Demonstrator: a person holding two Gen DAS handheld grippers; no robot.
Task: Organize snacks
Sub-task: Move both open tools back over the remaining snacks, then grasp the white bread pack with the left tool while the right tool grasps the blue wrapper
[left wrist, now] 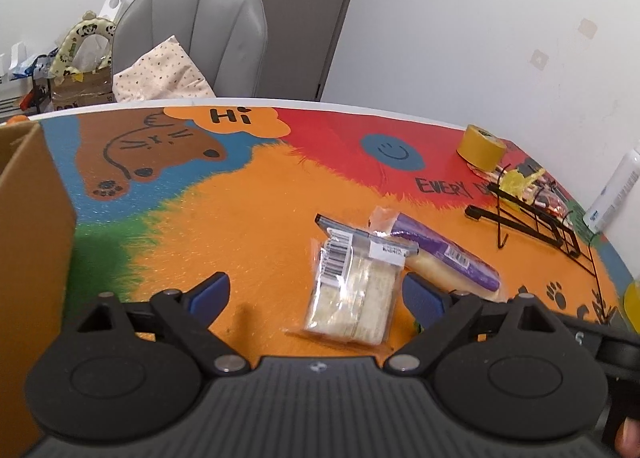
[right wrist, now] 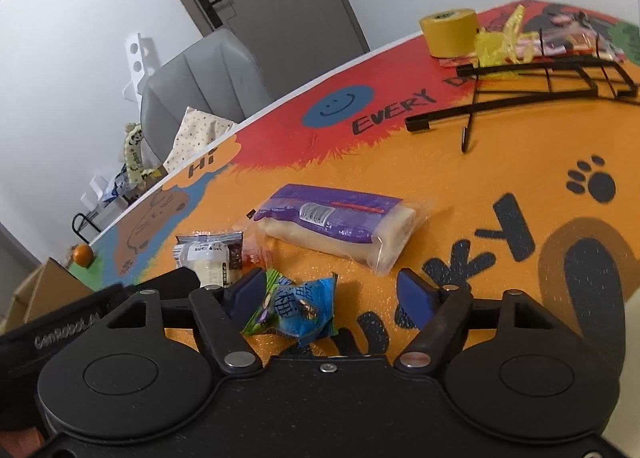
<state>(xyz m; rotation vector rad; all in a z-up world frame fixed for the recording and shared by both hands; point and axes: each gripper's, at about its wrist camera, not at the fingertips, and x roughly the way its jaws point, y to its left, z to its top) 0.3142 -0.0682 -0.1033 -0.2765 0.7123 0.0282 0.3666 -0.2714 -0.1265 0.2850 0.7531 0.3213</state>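
Snacks in plastic wrappers lie scattered on a brightly painted cartoon-print surface [left wrist: 248, 202]. At far left of the left wrist view stands a brown cardboard box [left wrist: 28, 218], its wall rising at the surface's edge. The left claw [left wrist: 316, 294] hangs above the orange patch with its blue-padded fingers [left wrist: 212, 292] spread wide; a clear-wrapped pale sandwich pack with a barcode label [left wrist: 352, 290] lies between them, close to the right finger, and whether that finger touches it cannot be told. Just beyond, touching its far corner, lies a long purple-and-clear bread roll pack [left wrist: 448, 258]. Further right sit a black wire rack [left wrist: 532, 218] lying flat and a yellow tape roll [left wrist: 480, 148] near the far edge.

In the right wrist view, the right claw [right wrist: 332, 292] has its fingers part-way apart around a crumpled blue-and-green candy wrapper [right wrist: 296, 306], which sits against the left pad [right wrist: 248, 294]; the right pad stands clear of it. A small orange fruit [right wrist: 82, 254] rests at the far left end.
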